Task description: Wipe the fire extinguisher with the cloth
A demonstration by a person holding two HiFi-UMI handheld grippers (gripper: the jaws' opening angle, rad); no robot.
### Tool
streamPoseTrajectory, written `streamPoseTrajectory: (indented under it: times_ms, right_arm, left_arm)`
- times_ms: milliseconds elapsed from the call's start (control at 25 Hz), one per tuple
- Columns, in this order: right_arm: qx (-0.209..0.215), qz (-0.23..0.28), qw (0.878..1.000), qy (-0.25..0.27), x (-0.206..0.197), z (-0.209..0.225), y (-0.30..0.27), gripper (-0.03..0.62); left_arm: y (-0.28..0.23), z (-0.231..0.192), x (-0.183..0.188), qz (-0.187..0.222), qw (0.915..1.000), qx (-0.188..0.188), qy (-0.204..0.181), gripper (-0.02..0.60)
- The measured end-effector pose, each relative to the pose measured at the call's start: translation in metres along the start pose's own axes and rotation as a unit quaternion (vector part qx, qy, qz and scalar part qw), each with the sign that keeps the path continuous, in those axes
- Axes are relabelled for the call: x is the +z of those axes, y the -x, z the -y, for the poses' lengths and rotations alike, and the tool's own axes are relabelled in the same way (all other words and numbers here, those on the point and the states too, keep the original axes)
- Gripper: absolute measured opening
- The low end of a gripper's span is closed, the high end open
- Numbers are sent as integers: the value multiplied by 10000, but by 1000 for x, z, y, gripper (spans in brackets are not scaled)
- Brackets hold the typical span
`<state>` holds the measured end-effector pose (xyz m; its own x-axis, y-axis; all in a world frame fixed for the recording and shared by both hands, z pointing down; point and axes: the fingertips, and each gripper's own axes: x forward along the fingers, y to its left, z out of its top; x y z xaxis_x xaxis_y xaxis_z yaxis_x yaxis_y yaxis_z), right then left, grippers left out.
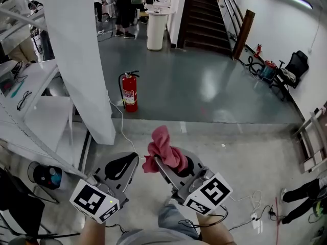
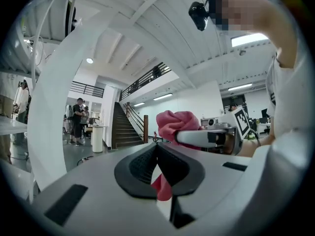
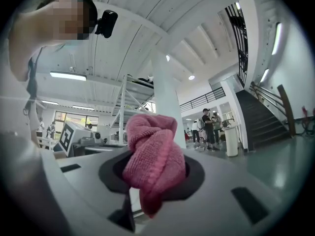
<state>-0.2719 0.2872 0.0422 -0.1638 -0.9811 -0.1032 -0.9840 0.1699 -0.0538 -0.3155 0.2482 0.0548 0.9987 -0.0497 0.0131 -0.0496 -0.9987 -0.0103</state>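
Note:
A red fire extinguisher (image 1: 129,92) stands upright on the grey floor, close to the base of a white pillar (image 1: 79,60), well ahead of both grippers. My right gripper (image 1: 168,160) is shut on a bunched pink cloth (image 1: 164,148), which bulges out over its jaws (image 3: 152,173) in the right gripper view. My left gripper (image 1: 134,160) hangs just left of the cloth with its black pads (image 2: 142,163) pressed together. A bit of the pink cloth (image 2: 177,123) shows beyond them, along with the right gripper (image 2: 209,137).
White shelving and a table (image 1: 30,91) stand at the left. A cable (image 1: 122,129) runs from the pillar across a floor step (image 1: 214,122). Further back are a white cylinder stand (image 1: 155,30), people (image 1: 124,6), a staircase (image 1: 204,14) and a black chair (image 1: 296,64).

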Motion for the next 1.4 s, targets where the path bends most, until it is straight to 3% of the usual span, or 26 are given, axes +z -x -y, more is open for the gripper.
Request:
streamPoseTrajectory:
  times_ms: [240, 480, 720, 1080, 1400]
  right_arm:
    - [380, -75, 9992, 54, 15, 100, -9, 112]
    - [709, -134, 9972, -209, -7, 143, -35, 112]
    - [827, -266, 9957, -330, -22, 193, -99, 114]
    - [713, -175, 9972, -135, -15, 276, -239, 114]
    - [789, -315, 9962, -207, -30, 322, -318, 114]
  left_arm:
    - [-96, -12, 18, 202, 9990, 377, -111, 9]
    - [-134, -43, -1, -50, 9974, 712, -43, 9]
    - [-171, -118, -10, -162, 9954, 942, 10, 9]
    - [-242, -261, -1, -31, 9972, 748, -83, 9]
    - [-274, -338, -12, -191, 9963, 828, -153, 9]
